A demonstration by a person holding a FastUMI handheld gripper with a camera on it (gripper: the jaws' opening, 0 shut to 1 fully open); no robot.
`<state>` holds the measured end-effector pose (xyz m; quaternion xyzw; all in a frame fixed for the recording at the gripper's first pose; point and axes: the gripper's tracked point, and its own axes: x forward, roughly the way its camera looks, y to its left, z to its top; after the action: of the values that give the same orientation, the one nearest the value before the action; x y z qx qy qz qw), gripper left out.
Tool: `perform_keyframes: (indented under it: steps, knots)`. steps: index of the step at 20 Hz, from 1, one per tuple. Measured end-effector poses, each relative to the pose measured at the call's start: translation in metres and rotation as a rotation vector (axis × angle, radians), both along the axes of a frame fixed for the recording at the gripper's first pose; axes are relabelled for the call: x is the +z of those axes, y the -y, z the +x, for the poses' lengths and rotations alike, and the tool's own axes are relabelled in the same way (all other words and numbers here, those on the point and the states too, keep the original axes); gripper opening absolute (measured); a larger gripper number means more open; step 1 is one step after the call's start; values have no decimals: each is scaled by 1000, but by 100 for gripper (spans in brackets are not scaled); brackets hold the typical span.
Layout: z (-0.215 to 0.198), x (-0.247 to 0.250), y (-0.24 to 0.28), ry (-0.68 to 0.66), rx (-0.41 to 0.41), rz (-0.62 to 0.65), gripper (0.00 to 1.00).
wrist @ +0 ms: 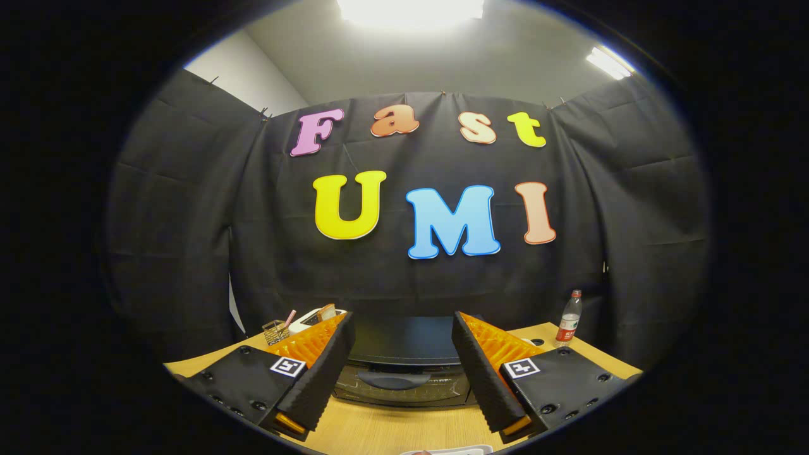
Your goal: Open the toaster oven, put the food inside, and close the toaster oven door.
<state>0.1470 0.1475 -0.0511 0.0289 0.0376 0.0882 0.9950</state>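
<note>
Black toaster oven point(403, 363) sits straight ahead of the gripper point(402, 360), showing in the gap between its two fingers, door still shut and its long handle point(393, 380) running crosswise to them. Fingers are spread wide with nothing held. Next move is probably just down and forward onto that handle. Behind the oven to its right stands a bottle point(570, 318), to its left a small wire basket point(275, 331). Can't make out the food.

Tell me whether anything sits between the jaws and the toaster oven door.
Nothing visible does. The gripper is open, holding nothing, and the toaster oven shows straight ahead through the gap, door shut, with bare wooden table before it. The bottle and wire basket stand off to the sides.
</note>
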Motion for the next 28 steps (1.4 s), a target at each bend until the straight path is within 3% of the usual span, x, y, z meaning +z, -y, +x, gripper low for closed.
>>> perform_keyframes:
  steps: [17,28]
  knots:
    - [75,-131,-31,-228,-5,-51,98]
    - [70,-143,-30,-217,-28,-46,99]
